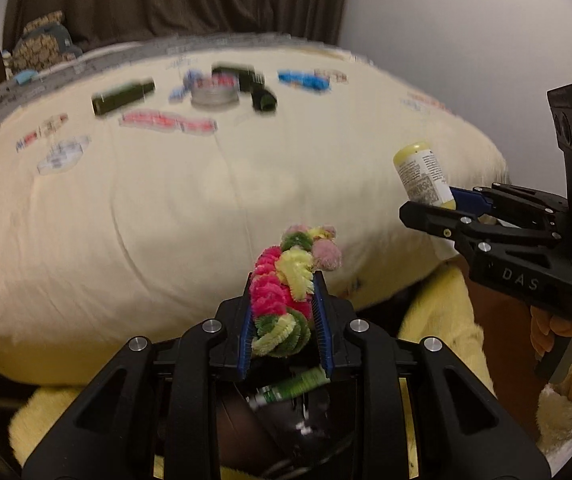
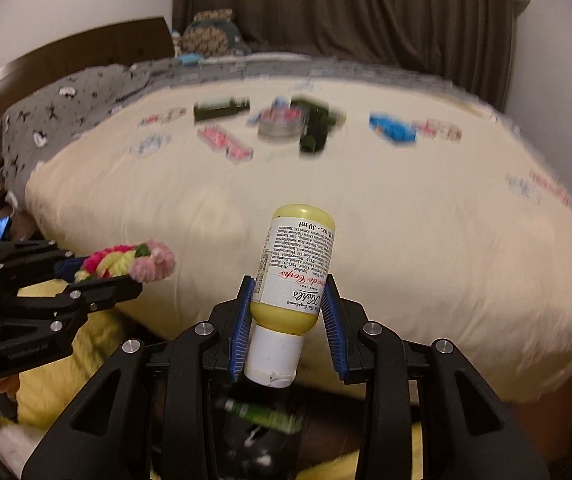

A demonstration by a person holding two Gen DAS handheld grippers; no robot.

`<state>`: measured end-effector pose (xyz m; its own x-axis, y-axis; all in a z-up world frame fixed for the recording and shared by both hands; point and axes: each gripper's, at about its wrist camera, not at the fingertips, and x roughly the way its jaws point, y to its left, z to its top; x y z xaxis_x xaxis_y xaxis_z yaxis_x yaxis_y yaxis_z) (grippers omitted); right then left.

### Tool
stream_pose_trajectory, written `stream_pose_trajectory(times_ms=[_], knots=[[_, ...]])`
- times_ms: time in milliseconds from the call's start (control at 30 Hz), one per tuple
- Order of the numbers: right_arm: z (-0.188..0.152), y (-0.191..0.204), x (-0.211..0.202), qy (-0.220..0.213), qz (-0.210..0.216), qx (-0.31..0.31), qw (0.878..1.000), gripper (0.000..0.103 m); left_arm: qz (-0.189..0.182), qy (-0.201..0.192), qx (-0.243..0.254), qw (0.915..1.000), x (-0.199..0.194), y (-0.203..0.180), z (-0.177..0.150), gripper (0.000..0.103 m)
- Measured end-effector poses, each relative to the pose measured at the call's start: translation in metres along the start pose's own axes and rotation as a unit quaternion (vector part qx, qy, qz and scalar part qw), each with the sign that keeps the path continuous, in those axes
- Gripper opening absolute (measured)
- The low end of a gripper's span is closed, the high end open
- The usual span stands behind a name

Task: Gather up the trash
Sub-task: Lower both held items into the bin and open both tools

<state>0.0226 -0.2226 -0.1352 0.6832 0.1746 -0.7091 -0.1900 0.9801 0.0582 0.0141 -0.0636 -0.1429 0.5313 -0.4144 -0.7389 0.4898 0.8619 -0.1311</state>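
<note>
My left gripper [image 1: 284, 280] is shut on a bundle of twisted pipe cleaners [image 1: 286, 292], pink, yellow and green, held above the near edge of the bed. It also shows in the right wrist view [image 2: 126, 264]. My right gripper [image 2: 289, 284] is shut on a small yellow lotion bottle [image 2: 297, 264] with a white cap, held cap toward the camera. The bottle also shows in the left wrist view [image 1: 421, 174]. Below both grippers lies a dark opening with a green item [image 1: 293, 388] in it.
On the cream duvet [image 1: 166, 208] at the far side lie a dark green bottle [image 1: 122, 96], a round tin [image 1: 214, 94], a black bottle [image 1: 264, 98], a blue wrapper [image 1: 303, 79] and red wrappers [image 1: 168, 120]. A yellow fluffy rug [image 2: 66, 368] lies below.
</note>
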Motion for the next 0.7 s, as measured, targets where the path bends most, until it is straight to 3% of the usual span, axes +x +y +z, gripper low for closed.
stream_pose_trajectory(times_ms=[400,600,700], knots=[[-0.066,0.002,0.056,0.111,0.017,0.043,0.993,0.033,-0.029,0.118,-0.012,0.9925,0.063,0.000,-0.059,0.024],[-0.101,0.003,0.096,0.193,0.010,0.058,0.979,0.033,-0.049,0.184,-0.020,0.9814,0.094,-0.001,-0.085,0.024],[-0.106,0.005,0.100,0.208,0.010,0.054,0.977,0.033,-0.053,0.210,-0.026,0.9760,0.105,0.001,-0.092,0.024]])
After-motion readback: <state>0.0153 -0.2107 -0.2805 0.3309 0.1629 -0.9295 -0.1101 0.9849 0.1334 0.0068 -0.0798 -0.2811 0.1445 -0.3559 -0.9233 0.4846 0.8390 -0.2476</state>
